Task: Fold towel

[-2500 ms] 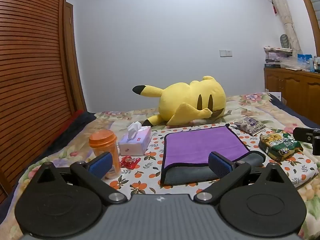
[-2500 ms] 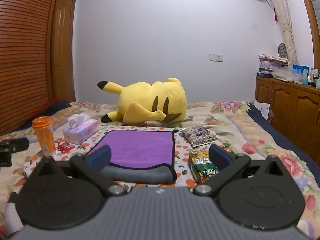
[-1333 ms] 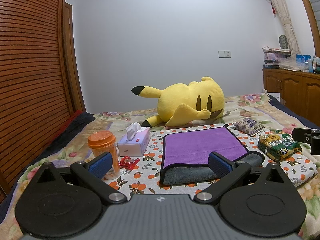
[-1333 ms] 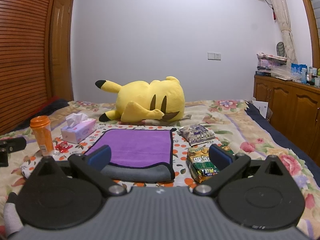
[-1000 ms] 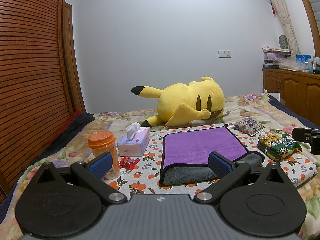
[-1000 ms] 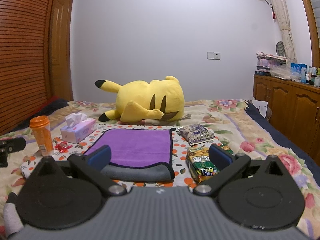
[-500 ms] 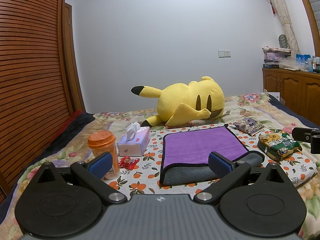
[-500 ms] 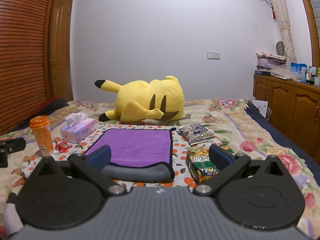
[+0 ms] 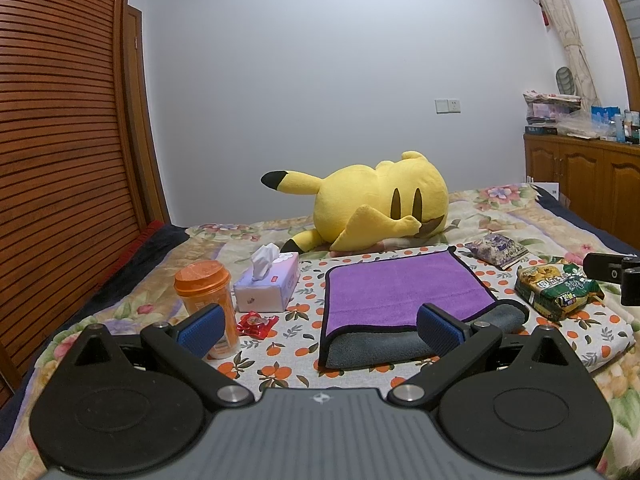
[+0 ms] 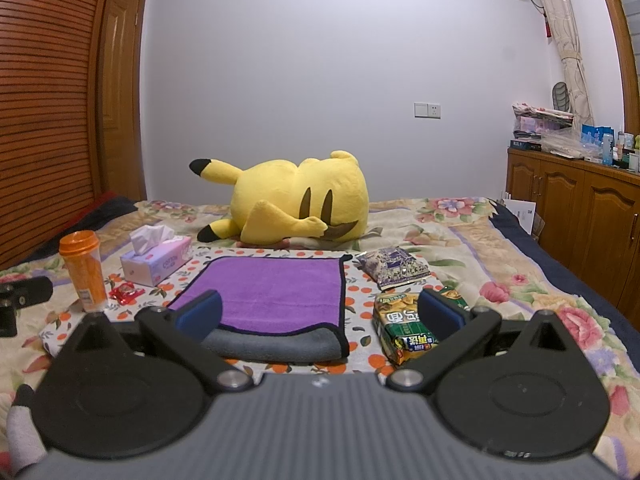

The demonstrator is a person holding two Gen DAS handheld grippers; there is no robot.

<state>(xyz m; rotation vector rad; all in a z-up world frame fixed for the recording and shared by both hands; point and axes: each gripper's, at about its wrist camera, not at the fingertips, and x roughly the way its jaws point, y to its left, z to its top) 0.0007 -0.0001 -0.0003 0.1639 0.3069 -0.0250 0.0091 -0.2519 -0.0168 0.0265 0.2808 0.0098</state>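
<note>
A purple towel [image 9: 400, 286] with black trim lies flat on the patterned bed, its grey underside rolled over along the near edge [image 9: 380, 346]. It also shows in the right wrist view [image 10: 276, 292]. My left gripper [image 9: 320, 326] is open and empty, held just short of the towel's near edge. My right gripper [image 10: 320, 316] is open and empty, short of the towel's near right corner. Each gripper's body shows at the edge of the other's view.
A yellow plush [image 9: 376, 212] lies behind the towel. Left of it stand a tissue box [image 9: 268, 286], an orange bottle [image 9: 208, 304] and a red wrapper [image 9: 256, 324]. Right of it lie a green snack pack [image 10: 408, 328] and a purple packet [image 10: 394, 266]. A wooden cabinet [image 10: 580, 216] stands far right.
Both grippers have drifted very slightly. The towel and the other objects have not moved, and both grippers stay open.
</note>
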